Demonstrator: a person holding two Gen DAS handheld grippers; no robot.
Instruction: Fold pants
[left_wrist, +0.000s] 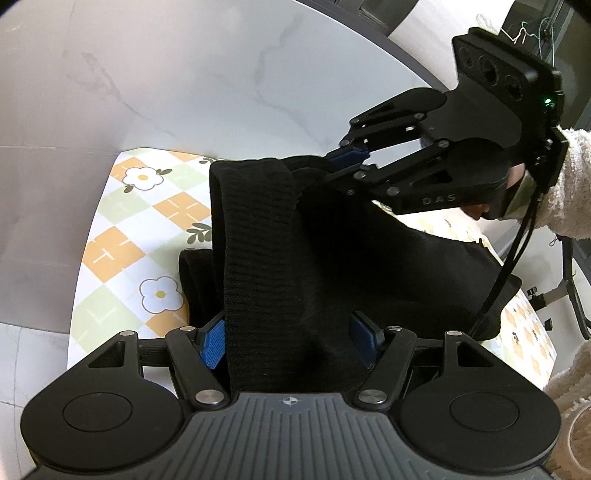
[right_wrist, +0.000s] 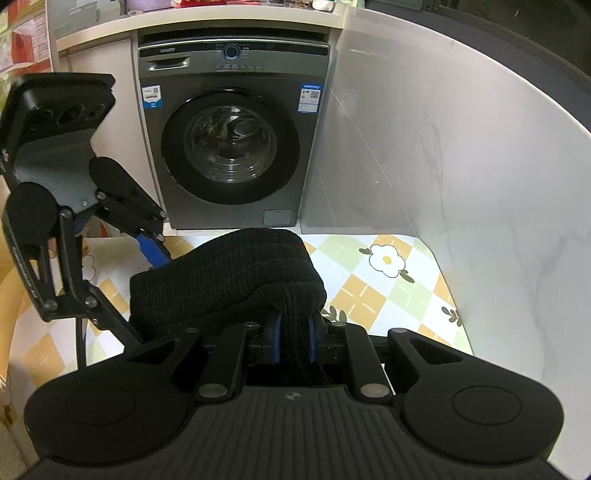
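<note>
Black ribbed knit pants (left_wrist: 258, 229) lie bunched on a checked flower tablecloth (left_wrist: 122, 251). My left gripper (left_wrist: 288, 338) is open, its blue pads (left_wrist: 212, 339) wide apart with the pants' ribbed band lying between them. My right gripper (right_wrist: 294, 341) is shut on a fold of the pants (right_wrist: 229, 273), lifting that edge into a hump. In the left wrist view the right gripper (left_wrist: 338, 164) reaches in from the upper right onto the far end of the cloth. In the right wrist view the left gripper (right_wrist: 142, 291) stands at the left, jaws spread, against the pants' side.
A white marbled wall panel (left_wrist: 184, 74) curves round the table's far side (right_wrist: 461, 166). A grey front-loading washing machine (right_wrist: 232, 147) stands beyond the table. A fuzzy white sleeve (left_wrist: 569, 184) holds the right gripper. Bare tablecloth (right_wrist: 388, 291) shows right of the pants.
</note>
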